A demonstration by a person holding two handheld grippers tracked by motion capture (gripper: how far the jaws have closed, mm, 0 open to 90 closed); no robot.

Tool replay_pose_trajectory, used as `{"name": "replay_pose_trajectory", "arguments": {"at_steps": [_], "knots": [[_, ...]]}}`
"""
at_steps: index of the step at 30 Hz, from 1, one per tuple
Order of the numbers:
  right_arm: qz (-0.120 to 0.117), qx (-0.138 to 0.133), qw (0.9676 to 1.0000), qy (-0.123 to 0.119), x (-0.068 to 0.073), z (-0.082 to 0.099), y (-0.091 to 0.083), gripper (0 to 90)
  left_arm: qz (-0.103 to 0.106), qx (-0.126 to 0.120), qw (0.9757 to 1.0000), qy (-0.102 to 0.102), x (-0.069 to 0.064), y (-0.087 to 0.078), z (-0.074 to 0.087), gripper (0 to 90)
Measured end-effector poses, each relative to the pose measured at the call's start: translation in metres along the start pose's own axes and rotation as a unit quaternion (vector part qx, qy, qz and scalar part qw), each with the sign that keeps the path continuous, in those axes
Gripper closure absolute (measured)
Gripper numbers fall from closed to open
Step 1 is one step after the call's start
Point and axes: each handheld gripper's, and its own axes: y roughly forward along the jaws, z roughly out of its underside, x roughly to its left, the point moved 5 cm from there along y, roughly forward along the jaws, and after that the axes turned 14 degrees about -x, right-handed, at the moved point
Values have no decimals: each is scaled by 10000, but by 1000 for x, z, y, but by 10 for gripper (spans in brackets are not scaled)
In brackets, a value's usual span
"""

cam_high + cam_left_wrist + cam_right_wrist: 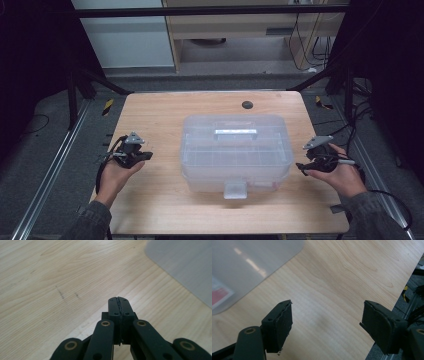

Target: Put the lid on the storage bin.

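A light wooden table (155, 120) is seen; a clear plastic lidded box (236, 150) is set at its middle.

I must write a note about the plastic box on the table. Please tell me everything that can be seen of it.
The box is clear, slightly frosted plastic, rectangular with rounded corners. Its lid is on, with a flat handle lying on top and a latch tab at the front middle, toward the person. Dividers show faintly through the lid, and a red patch inside shows in the right gripper view. It sits flat near the middle of the wooden table. Nothing touches it: the left gripper and right gripper stay off to its sides.
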Motion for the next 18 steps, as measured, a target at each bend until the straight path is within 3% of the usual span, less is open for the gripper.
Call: {"name": "replay_pose_trajectory", "arguments": {"at_steps": [2, 9, 13, 18], "knots": [[28, 29, 10000, 77, -6, 0, 8, 252, -38, 61, 10000, -39, 4, 5, 2, 896], [197, 15, 9991, 377, -26, -3, 32, 266, -243, 529, 9981, 215, 15, 25, 11, 895], [289, -27, 9986, 453, -33, -4, 44, 269, -320, 461, 9983, 132, 19, 32, 12, 895], [361, -161, 9976, 574, -39, -7, 55, 269, -325, 326, 9988, -137, 23, 42, 12, 895]]}}
